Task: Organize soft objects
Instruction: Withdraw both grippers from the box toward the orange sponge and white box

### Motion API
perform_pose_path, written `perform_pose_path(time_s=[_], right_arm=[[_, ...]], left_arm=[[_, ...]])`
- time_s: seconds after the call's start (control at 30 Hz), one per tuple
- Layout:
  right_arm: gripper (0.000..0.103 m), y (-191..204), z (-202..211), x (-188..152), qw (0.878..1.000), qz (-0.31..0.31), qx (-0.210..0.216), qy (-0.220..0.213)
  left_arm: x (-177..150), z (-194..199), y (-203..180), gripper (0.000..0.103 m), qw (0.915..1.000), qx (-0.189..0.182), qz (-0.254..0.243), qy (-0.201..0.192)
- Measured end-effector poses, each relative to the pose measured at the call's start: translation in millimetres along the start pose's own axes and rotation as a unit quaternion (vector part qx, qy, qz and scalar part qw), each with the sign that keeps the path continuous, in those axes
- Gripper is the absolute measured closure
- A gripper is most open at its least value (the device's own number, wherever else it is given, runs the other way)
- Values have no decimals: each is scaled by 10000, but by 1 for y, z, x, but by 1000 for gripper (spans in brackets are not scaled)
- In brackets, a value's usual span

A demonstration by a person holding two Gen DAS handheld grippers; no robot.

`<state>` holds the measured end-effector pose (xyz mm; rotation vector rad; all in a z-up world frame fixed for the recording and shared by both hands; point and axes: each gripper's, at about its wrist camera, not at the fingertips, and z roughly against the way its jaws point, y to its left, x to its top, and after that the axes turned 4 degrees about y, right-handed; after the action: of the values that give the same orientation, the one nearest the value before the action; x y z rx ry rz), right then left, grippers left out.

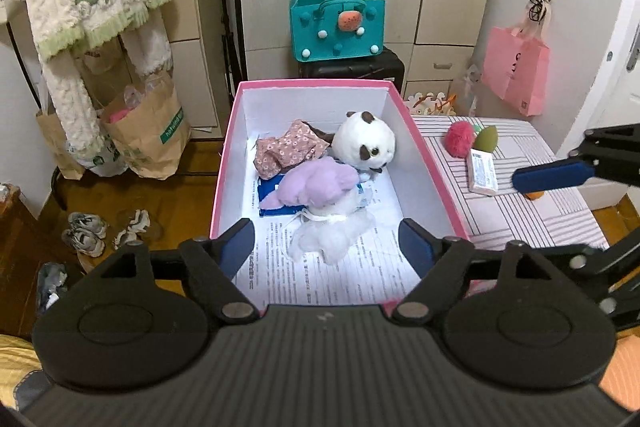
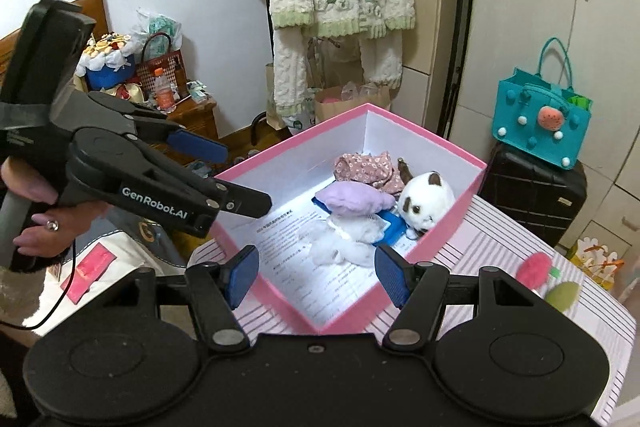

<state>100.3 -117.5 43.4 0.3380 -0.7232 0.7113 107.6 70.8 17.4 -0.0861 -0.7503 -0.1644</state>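
Soft toys lie in the pink cardboard box [image 1: 424, 147] at the bench's [image 1: 540, 219] left edge: round fluffy panda [image 1: 364, 143], lilac plush [image 1: 316, 183], flowery cloth [image 1: 288, 151]. Left claw [image 1: 326, 247] and right claw [image 2: 316, 277] both gape apart, holding nothing.

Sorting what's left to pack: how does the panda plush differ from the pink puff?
The panda plush lies inside the pink box; the pink puff sits outside it on the striped cloth. The panda is white with brown patches; the puff is solid pink. The panda looks clearly bigger. Both look soft and rounded.
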Motion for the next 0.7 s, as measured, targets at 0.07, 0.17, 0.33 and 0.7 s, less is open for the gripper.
perform_pose_path(time_s=[0.07,0.17,0.33,0.7], right_arm=[[34,1,10,-5,10000,-13,-50,15],[34,2,27,-15,9999,-31,-160,14],[32,5,49,-35,9989,-28,-449,-96],[30,-13,80,-78,9972,-237,-686,-185]], left_arm=[[-4,9,-6,11,9999,-12,-107,-54],[-8,19,-15,10,9996,-121,-246,-10],[-11,31,-32,9,9989,-281,-385,-42],[-11,21,-87,8,9937,-674,-894,104]])
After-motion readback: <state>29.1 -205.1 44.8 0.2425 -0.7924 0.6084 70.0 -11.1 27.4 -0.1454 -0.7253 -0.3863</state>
